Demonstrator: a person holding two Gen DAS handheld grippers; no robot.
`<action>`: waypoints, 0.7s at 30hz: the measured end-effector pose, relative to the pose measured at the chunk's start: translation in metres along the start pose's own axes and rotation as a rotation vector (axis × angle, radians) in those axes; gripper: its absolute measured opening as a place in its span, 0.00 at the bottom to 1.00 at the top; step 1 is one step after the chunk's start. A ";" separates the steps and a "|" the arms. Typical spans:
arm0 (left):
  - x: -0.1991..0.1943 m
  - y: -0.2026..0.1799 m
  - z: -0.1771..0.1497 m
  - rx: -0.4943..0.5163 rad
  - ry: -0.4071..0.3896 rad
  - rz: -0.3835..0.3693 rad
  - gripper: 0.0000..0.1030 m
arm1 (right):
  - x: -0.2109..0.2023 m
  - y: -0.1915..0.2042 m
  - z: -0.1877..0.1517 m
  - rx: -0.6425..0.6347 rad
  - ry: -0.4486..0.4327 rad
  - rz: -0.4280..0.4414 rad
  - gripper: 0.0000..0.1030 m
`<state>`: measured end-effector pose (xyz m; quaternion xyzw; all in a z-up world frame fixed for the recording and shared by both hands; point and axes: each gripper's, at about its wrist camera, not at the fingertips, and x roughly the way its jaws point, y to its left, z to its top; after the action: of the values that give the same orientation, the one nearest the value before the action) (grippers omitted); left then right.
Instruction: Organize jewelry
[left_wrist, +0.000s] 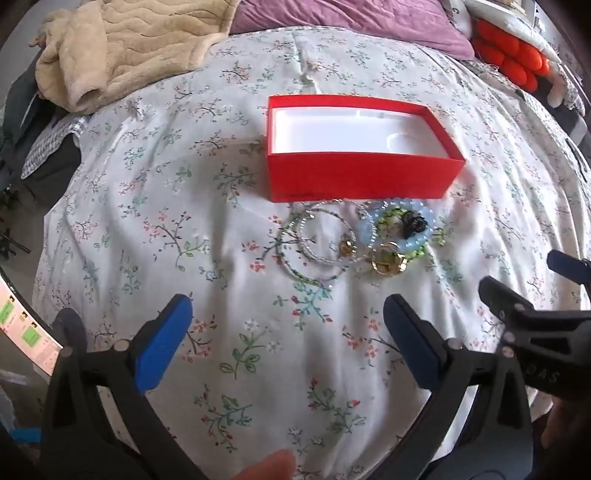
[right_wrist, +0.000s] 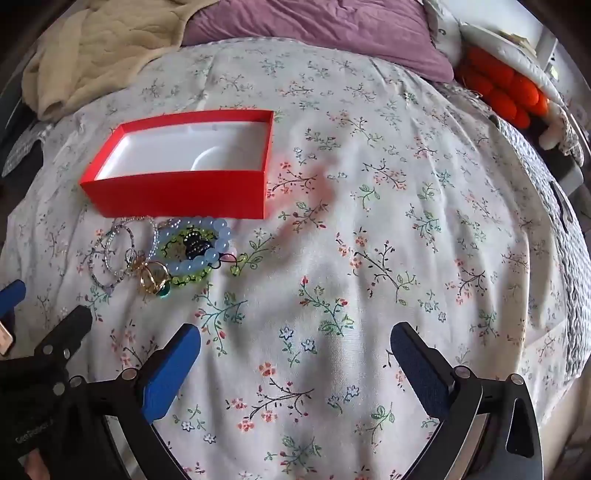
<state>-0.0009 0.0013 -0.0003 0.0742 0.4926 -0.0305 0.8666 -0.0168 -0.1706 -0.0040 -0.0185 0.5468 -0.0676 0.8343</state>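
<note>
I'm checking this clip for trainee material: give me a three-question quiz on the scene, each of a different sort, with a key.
1. True or false: the red box already holds jewelry.
2. Where does the jewelry pile lie relative to the box?
A. inside it
B. on the bedspread, just in front of it
C. on the purple pillow
3. Fill in: the jaws of the left gripper and right gripper are both ____.

Key: 1 false, its white inside is bare; 2 B; 3 open, with nothing between them.
</note>
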 end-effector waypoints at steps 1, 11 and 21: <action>0.000 0.001 -0.001 -0.004 -0.003 0.012 1.00 | 0.000 0.000 -0.003 -0.007 0.002 0.002 1.00; 0.015 0.014 -0.002 -0.040 0.068 -0.002 1.00 | 0.012 0.010 -0.003 -0.030 0.119 0.001 1.00; 0.018 0.010 -0.002 -0.029 0.072 0.022 1.00 | 0.007 0.009 -0.003 -0.021 0.113 0.010 1.00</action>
<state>0.0083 0.0120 -0.0156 0.0682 0.5229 -0.0112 0.8496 -0.0158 -0.1624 -0.0126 -0.0207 0.5937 -0.0584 0.8023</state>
